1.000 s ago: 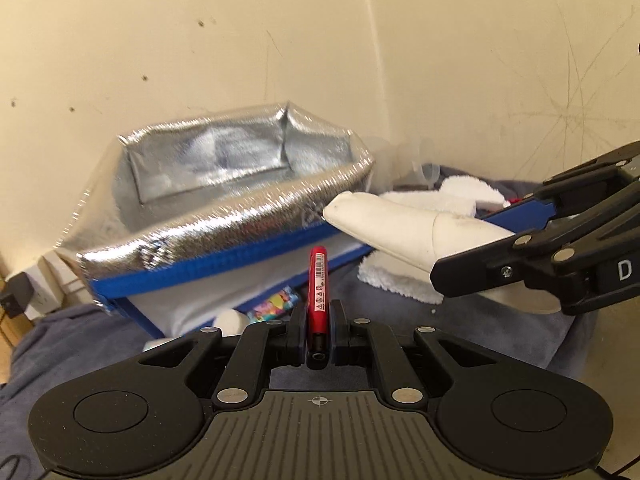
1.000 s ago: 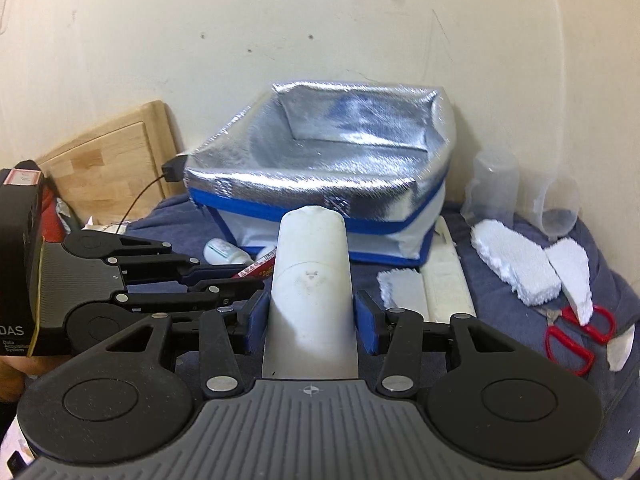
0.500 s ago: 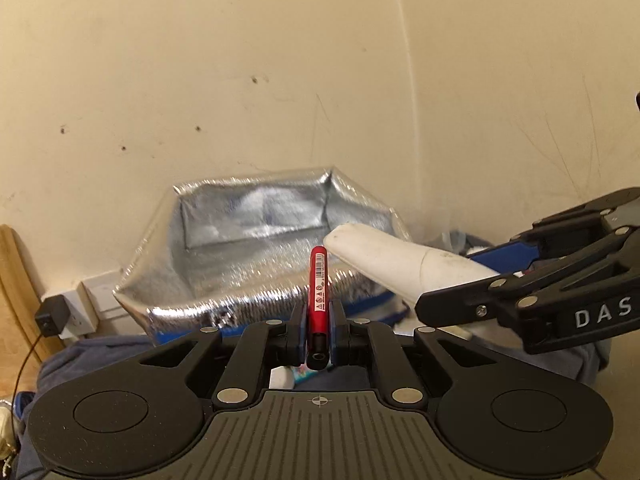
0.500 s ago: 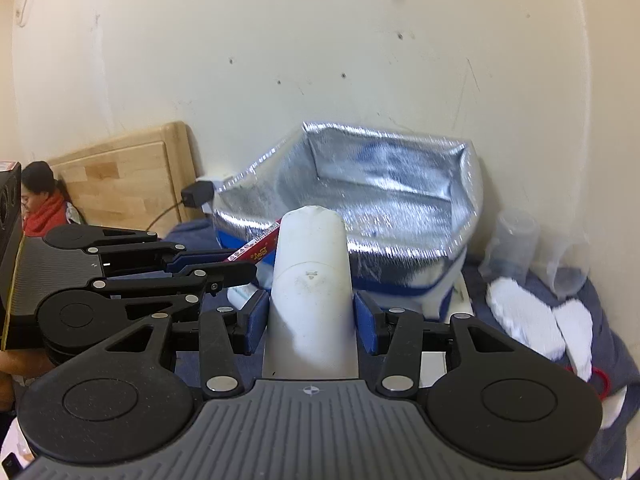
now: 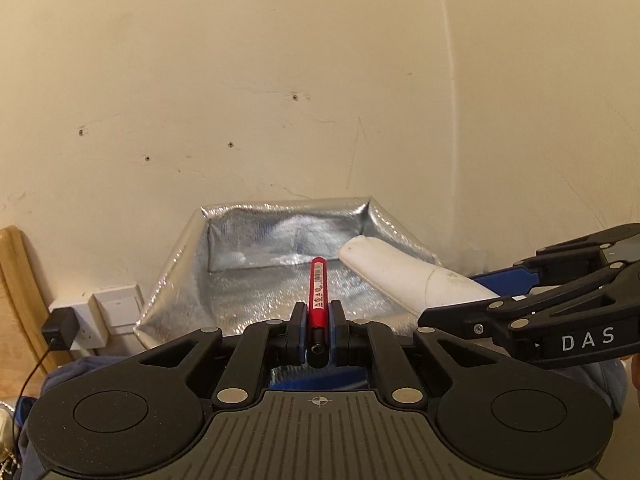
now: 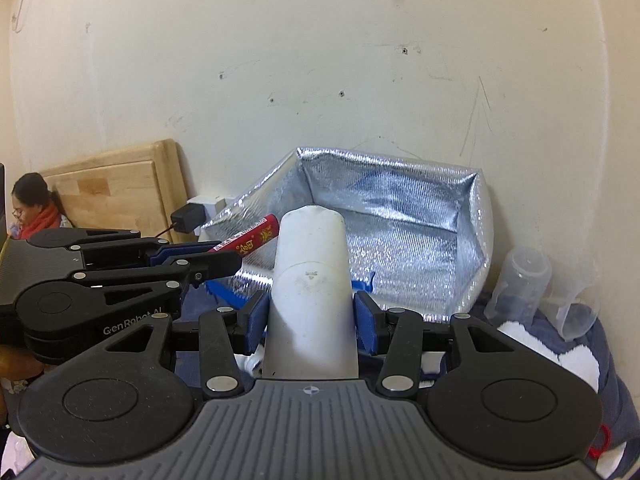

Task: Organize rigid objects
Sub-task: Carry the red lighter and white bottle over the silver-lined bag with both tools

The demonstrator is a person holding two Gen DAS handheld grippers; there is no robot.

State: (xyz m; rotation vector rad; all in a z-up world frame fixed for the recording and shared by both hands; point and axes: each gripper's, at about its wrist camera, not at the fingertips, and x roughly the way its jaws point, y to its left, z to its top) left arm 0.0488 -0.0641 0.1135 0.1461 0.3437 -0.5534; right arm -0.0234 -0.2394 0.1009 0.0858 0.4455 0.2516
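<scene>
A slim red pen-like tube (image 5: 318, 292) with a barcode label sticks forward out of my left gripper (image 5: 318, 316), which is shut on it. My right gripper (image 6: 310, 312) is shut on a white plastic bottle (image 6: 310, 264). Both objects hang over the near rim of an open silver foil-lined bag (image 5: 280, 264) with blue trim that stands against the cream wall. From the left wrist view, the bottle (image 5: 404, 276) reaches in from the right over the bag's opening. In the right wrist view the red tube (image 6: 250, 240) and the left gripper (image 6: 212, 262) come in from the left beside the bottle.
Clear plastic measuring cups (image 6: 520, 284) stand right of the bag (image 6: 392, 240), with white foam pieces (image 6: 560, 356) on a blue-grey cloth. A wall socket with a black plug (image 5: 60, 328) and a wooden board (image 6: 108, 188) sit left. A person in a red scarf (image 6: 32, 216) is at far left.
Both grippers rose and moved toward the bag with their objects still gripped. The bag's opening now lies just below the tube and the bottle; the clutter in front of the bag dropped out of sight.
</scene>
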